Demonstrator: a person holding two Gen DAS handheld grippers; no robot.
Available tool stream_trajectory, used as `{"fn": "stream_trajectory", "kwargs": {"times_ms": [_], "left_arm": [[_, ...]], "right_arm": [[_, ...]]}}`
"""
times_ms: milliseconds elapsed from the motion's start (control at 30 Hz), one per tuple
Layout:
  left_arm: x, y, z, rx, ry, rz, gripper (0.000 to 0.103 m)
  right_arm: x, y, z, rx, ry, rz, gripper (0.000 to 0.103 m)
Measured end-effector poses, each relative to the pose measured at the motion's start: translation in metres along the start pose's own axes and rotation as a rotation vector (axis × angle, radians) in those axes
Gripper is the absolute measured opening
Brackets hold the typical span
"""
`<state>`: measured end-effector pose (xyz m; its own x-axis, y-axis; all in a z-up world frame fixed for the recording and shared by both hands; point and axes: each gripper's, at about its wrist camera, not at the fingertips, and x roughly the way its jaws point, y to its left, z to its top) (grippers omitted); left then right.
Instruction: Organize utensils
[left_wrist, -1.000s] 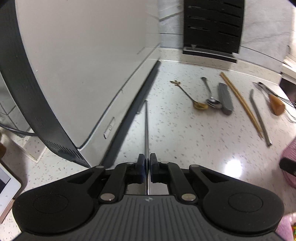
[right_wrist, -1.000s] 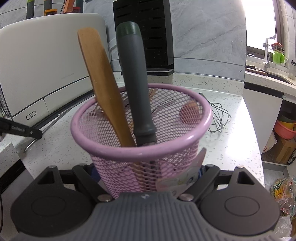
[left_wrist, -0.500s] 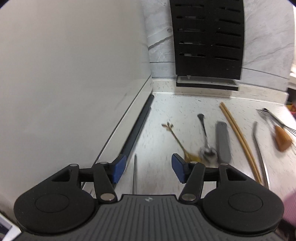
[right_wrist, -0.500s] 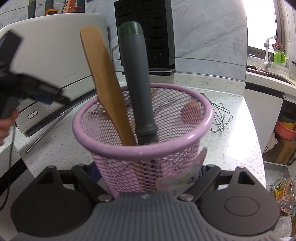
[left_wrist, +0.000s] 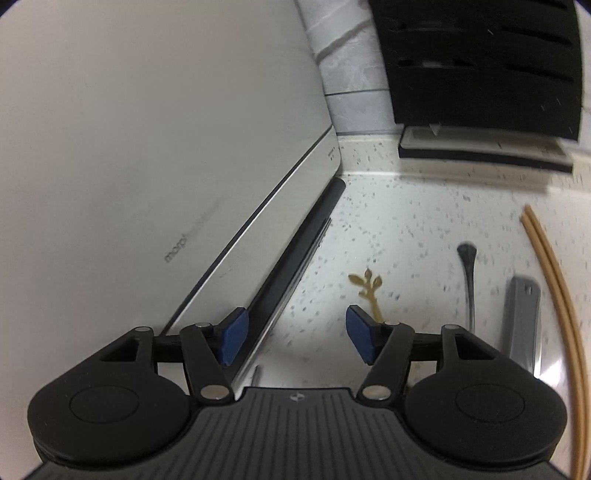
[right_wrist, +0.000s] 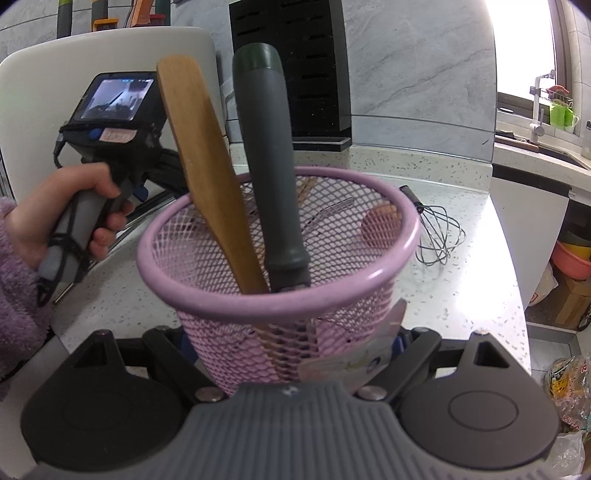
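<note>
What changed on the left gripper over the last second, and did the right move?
The left gripper let go of the thin metal rod it was clamping; its jaws are opening with nothing between them. It moved forward toward the gold spoon and the chopsticks. The rod now lies by the white appliance. Unchanged: the right gripper holds the pink mesh basket, with the wooden spatula inside.

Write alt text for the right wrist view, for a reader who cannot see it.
The right gripper clamps a pink mesh basket on a speckled counter; a wooden spatula and a grey-handled tool stand in it. At left, a hand in a purple fuzzy sleeve holds the other gripper's handle; a wire whisk lies behind the basket.
</note>
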<state>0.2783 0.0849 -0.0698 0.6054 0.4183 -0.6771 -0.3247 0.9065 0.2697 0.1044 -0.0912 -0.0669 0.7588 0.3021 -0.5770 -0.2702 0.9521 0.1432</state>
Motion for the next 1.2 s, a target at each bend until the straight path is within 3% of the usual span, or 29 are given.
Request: {"fn": "stream_trajectory", "kwargs": {"times_ms": [133,300,433,533,633,800,933,1033,1200], "left_arm": [[0.002,-0.001,-0.001,-0.063,-0.014,0.0,0.077],[0.003,0.013,0.002,-0.208,0.068,-0.083,0.087],[0.001,0.01,-0.002,-0.224,0.066,-0.061,0.089],[0.001,0.014,-0.003,-0.247,0.102,-0.134,0.092],[-0.003,0.014,-0.004,-0.236,0.122,-0.154,0.092],[-0.012,0.019,-0.01,-0.235,0.095,-0.152,0.085],[-0.014,0.019,-0.003,-0.219,0.05,-0.087,0.085],[-0.001,0.019,0.003,-0.232,0.067,-0.028,0.081],[0.008,0.012,0.008,-0.267,0.073,0.023,0.088]], "right_arm": [[0.001,0.002,-0.001,-0.008,0.003,-0.006,0.088],[0.001,0.003,0.0,-0.009,0.006,-0.009,0.088],[0.0,0.004,0.0,-0.009,0.01,-0.01,0.088],[-0.001,0.005,0.0,-0.006,0.012,-0.008,0.088],[0.0,0.004,0.001,-0.004,0.015,-0.008,0.088],[0.0,0.003,0.001,-0.003,0.016,-0.009,0.088],[0.001,0.005,0.001,-0.01,0.017,-0.01,0.088],[0.0,0.004,0.0,-0.009,0.017,-0.008,0.088],[0.0,0.004,0.001,-0.013,0.021,-0.007,0.088]]}}
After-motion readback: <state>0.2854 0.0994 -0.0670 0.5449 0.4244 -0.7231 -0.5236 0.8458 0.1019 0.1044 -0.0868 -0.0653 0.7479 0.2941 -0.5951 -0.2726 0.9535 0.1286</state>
